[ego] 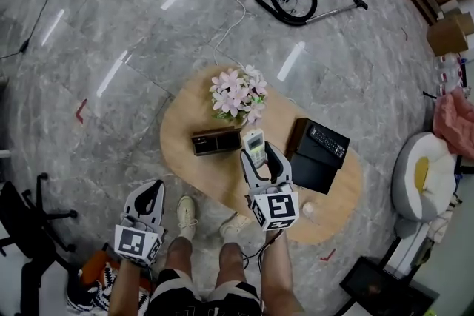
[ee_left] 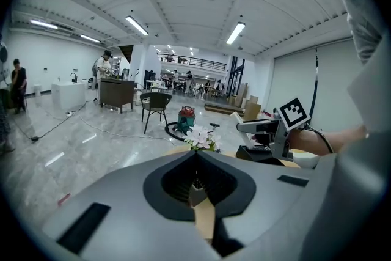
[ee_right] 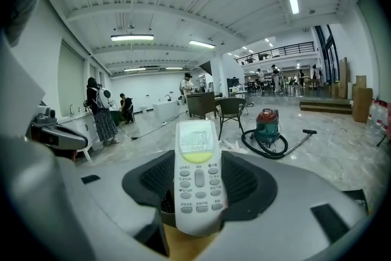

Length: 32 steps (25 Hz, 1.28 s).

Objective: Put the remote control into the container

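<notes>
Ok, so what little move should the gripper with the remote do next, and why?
Probably shift the right gripper slightly left, over the small brown box. It is shut on the white remote, just beside that box, which looks like the container, though I'm unsure.
</notes>
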Available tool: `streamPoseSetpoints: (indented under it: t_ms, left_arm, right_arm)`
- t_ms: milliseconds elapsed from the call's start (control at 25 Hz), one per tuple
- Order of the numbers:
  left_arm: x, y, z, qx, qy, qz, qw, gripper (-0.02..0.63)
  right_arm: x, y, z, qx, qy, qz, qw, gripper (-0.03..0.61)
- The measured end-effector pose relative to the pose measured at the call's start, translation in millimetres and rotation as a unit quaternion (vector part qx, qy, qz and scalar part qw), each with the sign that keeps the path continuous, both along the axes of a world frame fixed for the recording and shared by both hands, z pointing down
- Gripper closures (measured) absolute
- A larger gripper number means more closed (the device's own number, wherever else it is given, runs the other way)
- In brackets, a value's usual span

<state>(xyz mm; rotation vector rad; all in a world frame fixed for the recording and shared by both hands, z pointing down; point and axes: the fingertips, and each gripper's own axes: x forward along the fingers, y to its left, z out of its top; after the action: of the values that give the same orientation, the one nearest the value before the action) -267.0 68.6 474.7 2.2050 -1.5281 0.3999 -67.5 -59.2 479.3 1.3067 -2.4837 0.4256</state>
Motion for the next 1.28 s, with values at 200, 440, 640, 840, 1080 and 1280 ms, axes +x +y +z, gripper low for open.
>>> streamPoseSetpoints:
  t_ms: [200,440,640,840,1080,1280]
  left_arm:
    - [-17,-1,9,-0.001,-0.001,-0.004,1.0000,0.606]
    - [-32,0,18,-0.005,0.000,-0.008,1.0000,0.606]
    - [-43,0,32,-0.011,0.000,-0.009,0.9999,0.606]
    - [-50,1,44,-0.017,0.001,-0.006,0.9998,0.606]
    - [-57,3,62,-0.028,-0.004,0.005,0.9996,0.606]
    - [-61,7,73,-0.036,-0.007,0.013,0.9992,0.606]
  right_arm:
    - [-19,-6,10,-0.001,-0.010,-0.004,1.000,0.345]
    - [-34,-10,20,0.001,-0.027,-0.002,1.000,0.345]
    - [-46,-14,32,0.009,-0.037,0.002,0.999,0.345]
    - [-55,-14,49,0.007,-0.043,0.002,0.999,0.345]
    - [-62,-15,66,0.013,-0.046,0.010,0.999,0.345]
    - [-61,-18,75,0.026,-0.047,0.025,0.998,0.345]
